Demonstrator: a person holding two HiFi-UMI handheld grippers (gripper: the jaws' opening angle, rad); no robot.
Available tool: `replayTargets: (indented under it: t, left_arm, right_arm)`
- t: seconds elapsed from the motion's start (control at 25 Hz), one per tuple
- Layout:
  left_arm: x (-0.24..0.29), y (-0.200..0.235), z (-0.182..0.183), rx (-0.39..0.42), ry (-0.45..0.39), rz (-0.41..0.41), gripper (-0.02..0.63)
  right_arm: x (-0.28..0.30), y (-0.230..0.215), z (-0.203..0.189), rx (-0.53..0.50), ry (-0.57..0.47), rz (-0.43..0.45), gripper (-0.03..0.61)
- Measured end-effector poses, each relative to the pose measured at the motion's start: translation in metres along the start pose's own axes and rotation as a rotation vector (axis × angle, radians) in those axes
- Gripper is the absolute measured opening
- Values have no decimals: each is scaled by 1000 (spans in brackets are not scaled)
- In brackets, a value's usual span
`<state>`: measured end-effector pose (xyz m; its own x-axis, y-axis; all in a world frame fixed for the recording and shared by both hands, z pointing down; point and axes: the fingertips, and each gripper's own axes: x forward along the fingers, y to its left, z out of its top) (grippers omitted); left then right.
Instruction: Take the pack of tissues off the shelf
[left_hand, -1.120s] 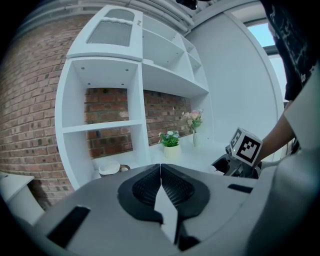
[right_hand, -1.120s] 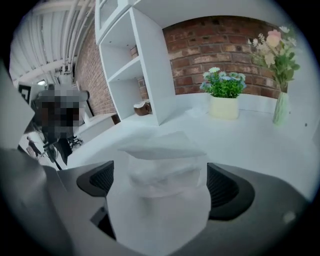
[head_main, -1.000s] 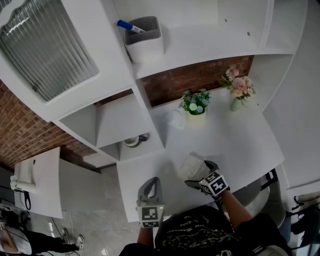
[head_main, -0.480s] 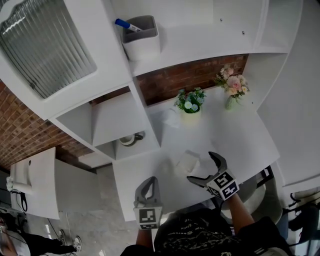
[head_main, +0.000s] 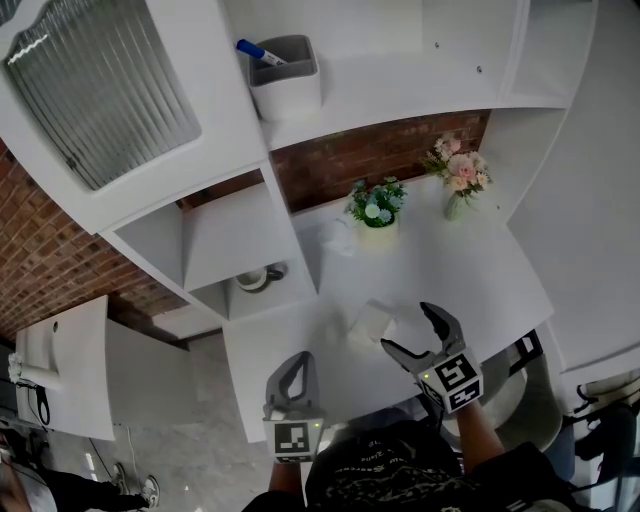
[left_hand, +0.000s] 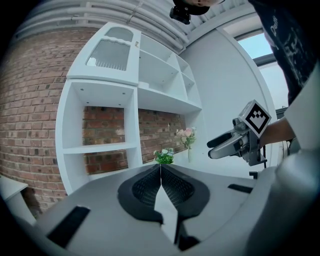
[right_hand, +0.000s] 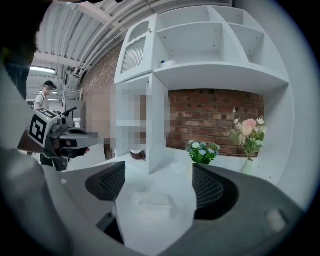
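lifted clear of the tissue pack (head_main: 372, 322) lying on the white counter (head_main: 470, 270) at lower centre, the right gripper (head_main: 405, 327) shows jaws spread but just narrowing. the left gripper (head_main: 298, 360) at bottom left has jaws pressed together, empty.

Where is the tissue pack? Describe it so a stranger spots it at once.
On the white shelf unit, find the broad counter and look near its front edge. The pack of tissues lies flat there. Unlike the potted flowers and the vase of pink flowers standing at the back, it is a pale, soft, squarish packet.
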<state>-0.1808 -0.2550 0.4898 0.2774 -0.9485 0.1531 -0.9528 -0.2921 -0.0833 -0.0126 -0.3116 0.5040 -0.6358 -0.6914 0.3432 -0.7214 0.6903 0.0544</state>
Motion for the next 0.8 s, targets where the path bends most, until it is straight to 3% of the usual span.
replayTargets:
  t: [0.12,0.36,0.48,0.64,0.8]
  left_arm:
    - [-1,-1,3,0,-13,-9,9]
    - [-3,-6,-2,-5,-20,-24,9]
    - [-4,-7,0,-5,-18,-24,9]
    - [-6,-6,-8,32,-13,-26,9]
    - [-8,-7,-3,11,-7,-28,9]
  right_arm:
    - [-5,4,2,-26,-10,-23,299]
    - [-7,11,1,-47,-1,-54,161]
    - [-7,7,-2,-77,13,-98,38]
    - [-9,5,-8,-68,17,-126,6]
    - [-10,5,-8,-61,6,-130,5]
